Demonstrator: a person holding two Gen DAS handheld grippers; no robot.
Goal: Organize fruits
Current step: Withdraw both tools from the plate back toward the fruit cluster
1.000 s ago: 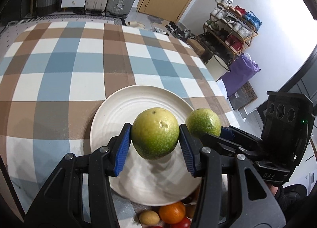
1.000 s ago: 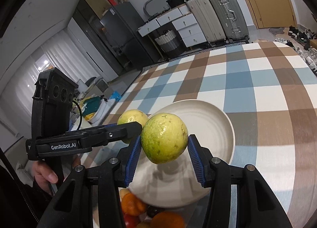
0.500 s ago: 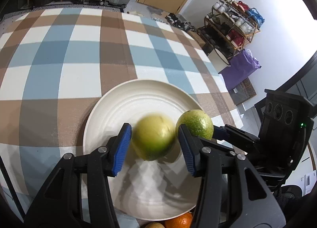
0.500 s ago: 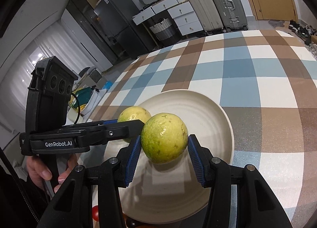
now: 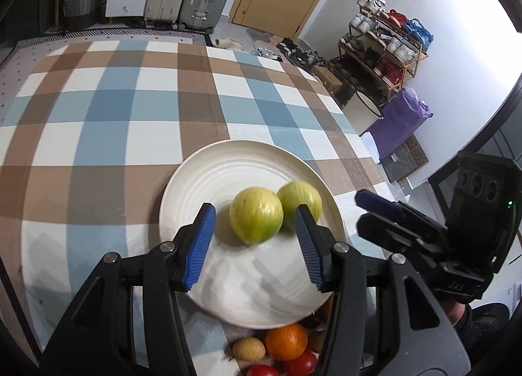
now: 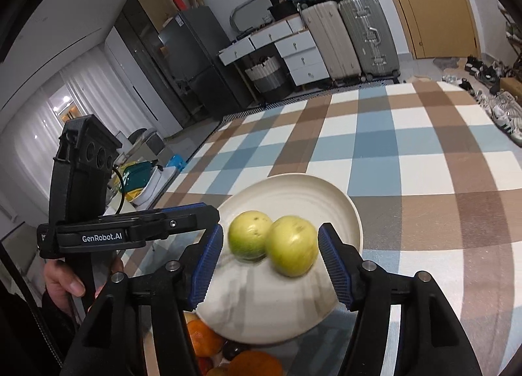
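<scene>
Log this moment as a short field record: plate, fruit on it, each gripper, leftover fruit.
plate: white plate on checked cloth
on plate: two green fruits, side by side, seemingly touching
left gripper: jaws open, clear of the near fruit
right gripper: jaws opening, pads off the fruit between them
leftover fruit: orange, tomatoes and others at near edge of plate

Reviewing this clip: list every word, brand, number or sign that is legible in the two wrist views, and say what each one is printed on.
"GenRobot.AI": white lettering on the side of the black left gripper, in the right wrist view.
"DAS", apparently: faint raised letters on the black body of the right gripper, in the left wrist view; hard to make out.
Labels on the boxes stacked above the white drawer unit: too small to read.
No other text is visible.
</scene>
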